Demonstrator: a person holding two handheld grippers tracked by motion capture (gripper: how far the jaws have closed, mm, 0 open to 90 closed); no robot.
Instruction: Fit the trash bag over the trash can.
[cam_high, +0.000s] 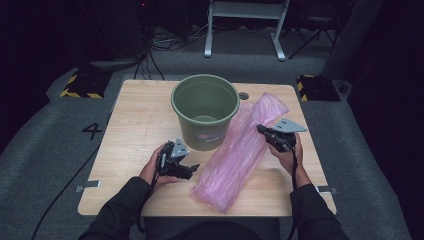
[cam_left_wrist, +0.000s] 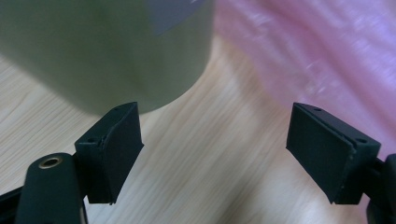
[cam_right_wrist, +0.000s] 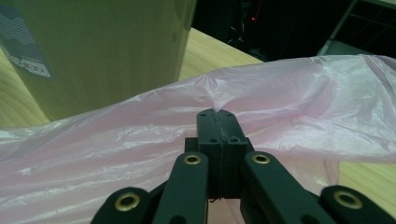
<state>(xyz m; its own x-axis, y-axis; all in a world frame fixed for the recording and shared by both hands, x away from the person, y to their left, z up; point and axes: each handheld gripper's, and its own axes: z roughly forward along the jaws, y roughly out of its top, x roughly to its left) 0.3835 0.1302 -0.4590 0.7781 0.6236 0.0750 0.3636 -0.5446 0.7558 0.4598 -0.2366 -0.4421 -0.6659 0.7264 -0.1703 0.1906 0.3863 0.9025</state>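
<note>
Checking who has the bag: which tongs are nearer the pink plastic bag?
Right. The right tongs are shut on the pink plastic bag; the left tongs sit open just beside its left edge.

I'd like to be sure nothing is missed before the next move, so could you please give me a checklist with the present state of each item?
1. Right hand-held gripper shut on the pink plastic bag: ok, jaws closed with film pinched at the tips.
2. Left hand-held gripper open and holding nothing: ok.
3. Green bucket upright on the table: ok.
4. Bucket holds nothing: ok, bare bottom in the high view.
5. Bag mouth open: cannot tell.
6. Bag lying beside the bucket, not in it: ok.
</note>
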